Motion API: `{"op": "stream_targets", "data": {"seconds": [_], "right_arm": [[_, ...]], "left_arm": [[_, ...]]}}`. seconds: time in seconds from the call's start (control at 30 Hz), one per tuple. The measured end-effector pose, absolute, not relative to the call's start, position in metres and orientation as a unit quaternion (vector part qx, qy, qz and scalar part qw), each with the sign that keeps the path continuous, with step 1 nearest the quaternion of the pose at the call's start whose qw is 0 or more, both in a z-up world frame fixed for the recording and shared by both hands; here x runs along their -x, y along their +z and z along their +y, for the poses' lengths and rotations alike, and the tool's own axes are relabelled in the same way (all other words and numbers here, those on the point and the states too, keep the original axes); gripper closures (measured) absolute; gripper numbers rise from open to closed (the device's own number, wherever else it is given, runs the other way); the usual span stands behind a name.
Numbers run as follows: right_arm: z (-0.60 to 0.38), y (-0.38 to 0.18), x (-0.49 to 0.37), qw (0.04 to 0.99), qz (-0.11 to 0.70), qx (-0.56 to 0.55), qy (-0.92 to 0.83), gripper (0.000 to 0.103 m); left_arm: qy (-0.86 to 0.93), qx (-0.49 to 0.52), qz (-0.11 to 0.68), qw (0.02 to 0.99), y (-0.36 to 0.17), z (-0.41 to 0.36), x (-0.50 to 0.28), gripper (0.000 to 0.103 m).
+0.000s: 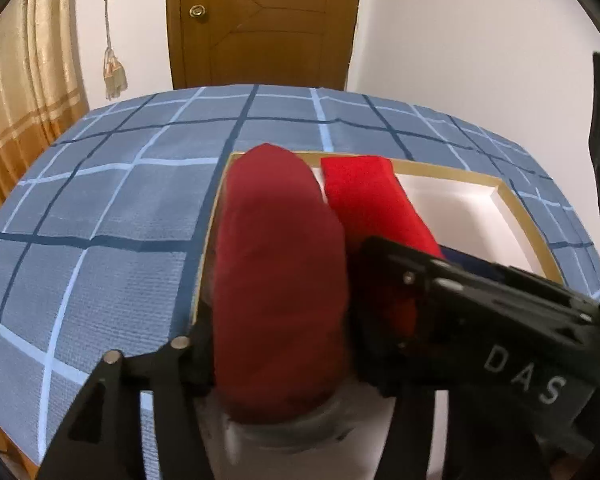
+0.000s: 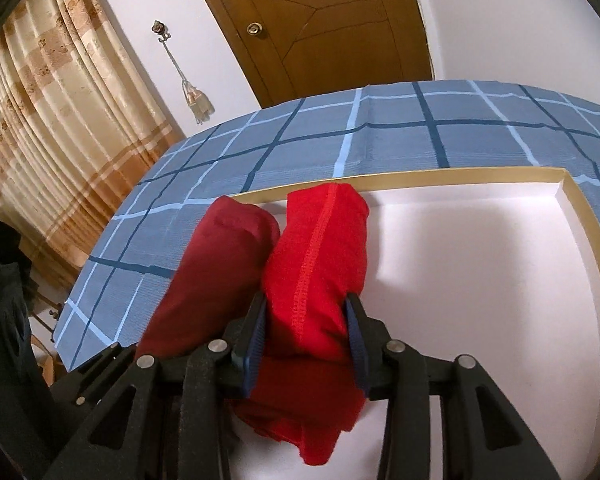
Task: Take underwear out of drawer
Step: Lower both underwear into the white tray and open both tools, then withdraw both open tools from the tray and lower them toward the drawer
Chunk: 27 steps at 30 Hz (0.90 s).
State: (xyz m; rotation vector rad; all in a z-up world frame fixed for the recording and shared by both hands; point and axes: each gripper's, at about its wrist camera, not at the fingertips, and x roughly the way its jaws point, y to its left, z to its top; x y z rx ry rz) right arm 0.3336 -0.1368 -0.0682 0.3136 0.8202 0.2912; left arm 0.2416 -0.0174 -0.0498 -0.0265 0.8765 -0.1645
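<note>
Straddling the bright red underwear (image 2: 320, 280), the right gripper (image 2: 306, 334) has its blue pads (image 2: 256, 344) against both sides of the roll, holding it. This roll lies inside the drawer (image 2: 580, 200), beside its left wall. Right of it the white drawer floor is bare up to the gold rim. The dark red underwear (image 1: 280, 280) sits between the left gripper (image 1: 280, 360) fingers, over the drawer's left rim; whether the pads press it cannot be told. Only the left wrist view shows a dark blue item (image 1: 466, 264) by the drawer's near edge. Beyond the drawer spreads the checked bedsheet (image 1: 100, 220), then a wooden door (image 2: 320, 28).
</note>
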Motion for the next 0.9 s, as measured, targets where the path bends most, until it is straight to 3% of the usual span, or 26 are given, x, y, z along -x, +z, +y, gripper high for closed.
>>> {"op": "stream_targets", "data": {"seconds": [0.07, 0.27, 0.47, 0.9], "right_arm": [[-0.140, -0.069, -0.333, 0.891, 0.398, -0.168, 0.139, 0.054], [-0.157, -0.054, -0.303, 0.906, 0.344, -0.203, 0.142, 0.054], [-0.163, -0.028, -0.253, 0.931, 0.286, -0.188, 0.130, 0.054], [-0.169, -0.034, -0.179, 0.931, 0.296, -0.179, 0.117, 0.054]], "left_arm": [[-0.076, 0.026, 0.427, 0.901, -0.046, -0.016, -0.241, 0.041], [-0.056, 0.024, 0.374, 0.925, -0.018, -0.005, -0.212, 0.002], [-0.060, 0.005, 0.348, 0.936, 0.000, -0.003, -0.177, 0.002], [-0.068, -0.026, 0.342, 0.937, -0.003, -0.005, -0.115, 0.002]]}}
